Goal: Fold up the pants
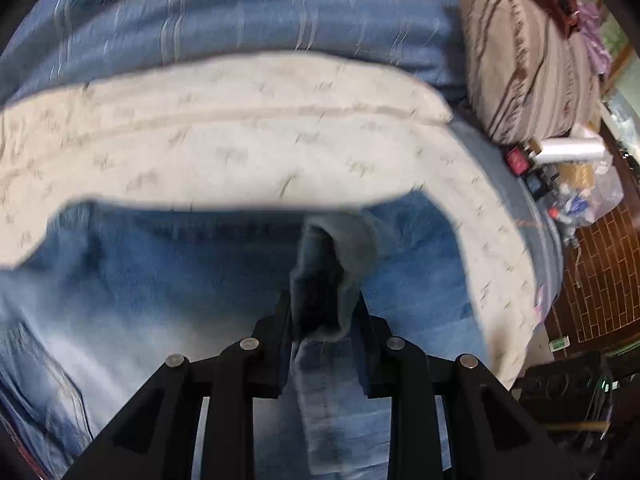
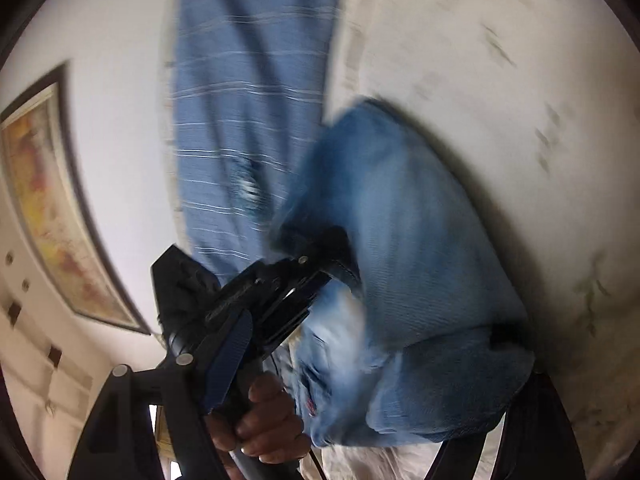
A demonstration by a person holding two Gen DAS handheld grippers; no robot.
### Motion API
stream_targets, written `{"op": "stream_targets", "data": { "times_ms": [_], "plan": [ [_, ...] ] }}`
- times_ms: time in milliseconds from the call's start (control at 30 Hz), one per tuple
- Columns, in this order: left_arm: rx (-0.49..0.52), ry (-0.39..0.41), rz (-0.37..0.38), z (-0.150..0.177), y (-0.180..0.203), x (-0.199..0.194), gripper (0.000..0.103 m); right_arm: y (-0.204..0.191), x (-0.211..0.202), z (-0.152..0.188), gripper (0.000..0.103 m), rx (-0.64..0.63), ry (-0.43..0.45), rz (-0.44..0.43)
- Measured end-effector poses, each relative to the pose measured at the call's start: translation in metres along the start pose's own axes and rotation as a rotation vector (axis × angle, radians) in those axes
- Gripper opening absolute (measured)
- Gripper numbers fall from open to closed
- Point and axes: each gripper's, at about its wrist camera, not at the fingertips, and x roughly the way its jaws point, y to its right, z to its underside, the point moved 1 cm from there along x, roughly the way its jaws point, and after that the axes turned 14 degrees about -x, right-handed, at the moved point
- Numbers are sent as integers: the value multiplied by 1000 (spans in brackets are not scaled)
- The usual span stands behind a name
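Left wrist view first: the left gripper point(image 1: 322, 320) is clamped on a bunched fold of the jeans point(image 1: 168, 280), and the denim strip runs down between its fingers. The rest of the jeans spread below a cream sheet point(image 1: 240, 136) that lies on the blue striped bedspread point(image 1: 280, 12). A brown striped pillow point(image 1: 528, 68) sits at the sheet's right end, with a white roll point(image 1: 568, 148) just below it.

Right wrist view, pretty blurry: jeans point(image 2: 400, 240) hang bunched over the cream sheet point(image 2: 500, 80). The left gripper point(image 2: 320, 276) grips their edge, with a hand point(image 2: 260, 420) on its handle. The right gripper's own fingers mostly hide behind denim, so can't tell how it's set.
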Motion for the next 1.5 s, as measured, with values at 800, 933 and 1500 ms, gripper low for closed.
{"op": "stream_targets", "data": {
  "times_ms": [800,933,1500],
  "plan": [
    [82,103,-4,-11,46,-35,37,-25,-66,-35,82,-187,113,-40],
    [20,53,-43,-11,28,-1,37,-17,-36,-37,82,-169,41,-3],
    [-21,76,-63,31,-38,-34,49,-3,-13,-18,71,-358,-123,175]
  ]
}}
